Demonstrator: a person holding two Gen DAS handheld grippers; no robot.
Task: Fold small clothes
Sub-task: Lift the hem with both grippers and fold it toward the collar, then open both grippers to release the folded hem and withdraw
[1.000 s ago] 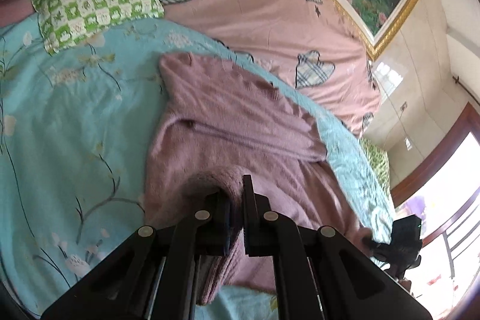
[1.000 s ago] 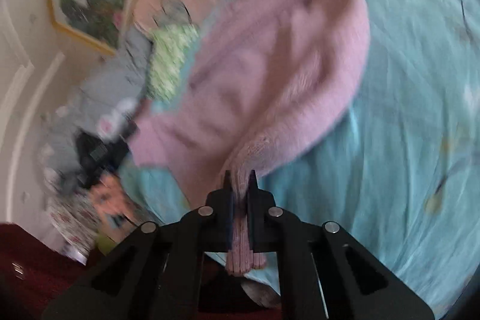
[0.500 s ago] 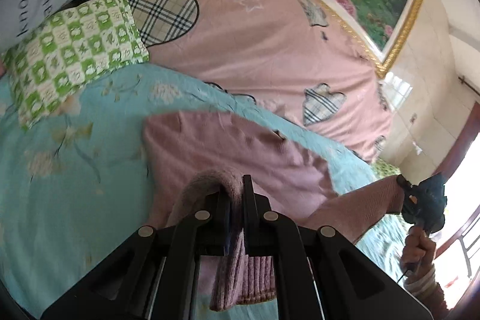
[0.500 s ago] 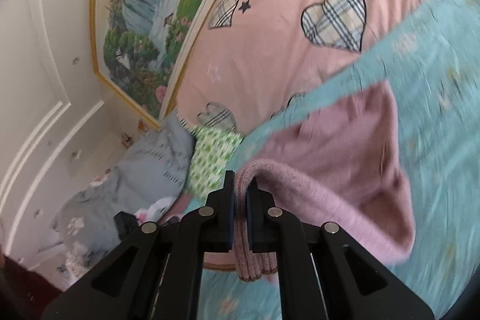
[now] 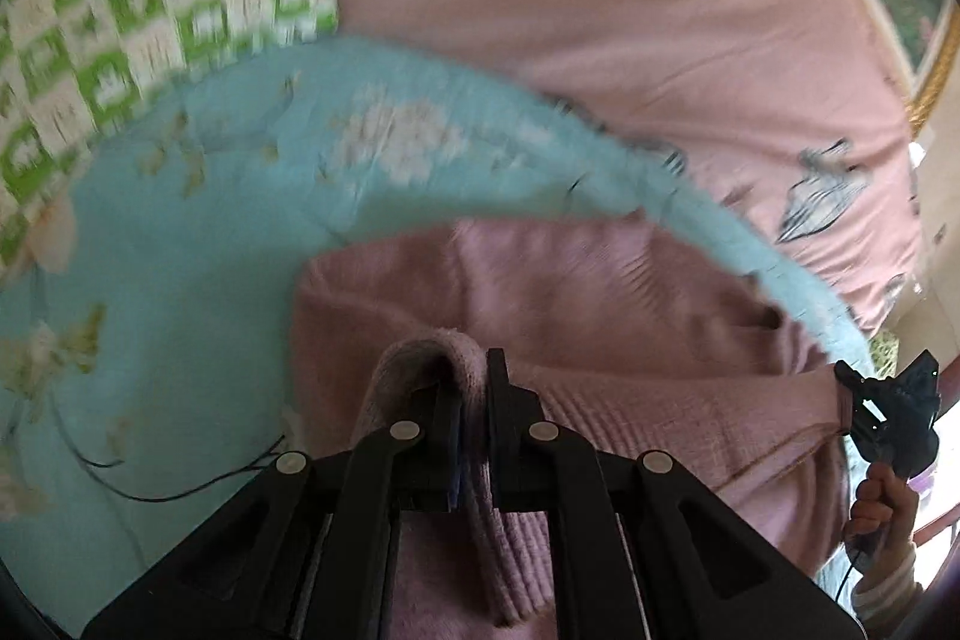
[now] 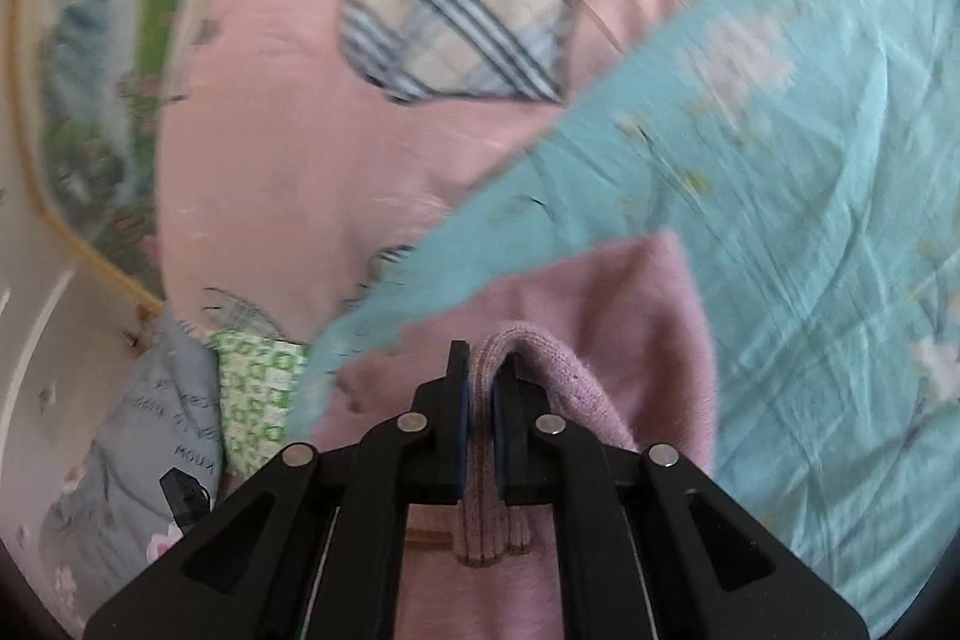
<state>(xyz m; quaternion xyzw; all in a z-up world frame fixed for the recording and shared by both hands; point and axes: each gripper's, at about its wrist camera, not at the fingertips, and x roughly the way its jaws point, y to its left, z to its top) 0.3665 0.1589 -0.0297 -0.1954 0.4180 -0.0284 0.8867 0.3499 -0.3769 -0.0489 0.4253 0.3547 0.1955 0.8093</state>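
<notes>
A mauve knitted sweater (image 5: pixel 600 316) lies on the turquoise floral bedspread (image 5: pixel 198 244). My left gripper (image 5: pixel 474 376) is shut on the sweater's ribbed hem, which drapes over the left finger. My right gripper (image 6: pixel 480 376) is shut on another part of the ribbed hem of the sweater (image 6: pixel 630 316). In the left wrist view the right gripper (image 5: pixel 888 418) shows at the far right, held in a hand, with the hem stretched between the two grippers. The sweater's lower part is lifted over its upper part.
A pink quilt with plaid hearts (image 5: pixel 660 10) lies behind the bedspread and also shows in the right wrist view (image 6: pixel 336 130). A green checked pillow (image 5: pixel 120 16) and a grey pillow (image 6: pixel 150 436) are at the bed's head. A framed picture (image 6: pixel 90 70) hangs on the wall.
Both grippers have carried the hem forward and lower over the sweater, toward the pink quilt. The sweater's visible spread has shortened. Both stay shut on the hem.
</notes>
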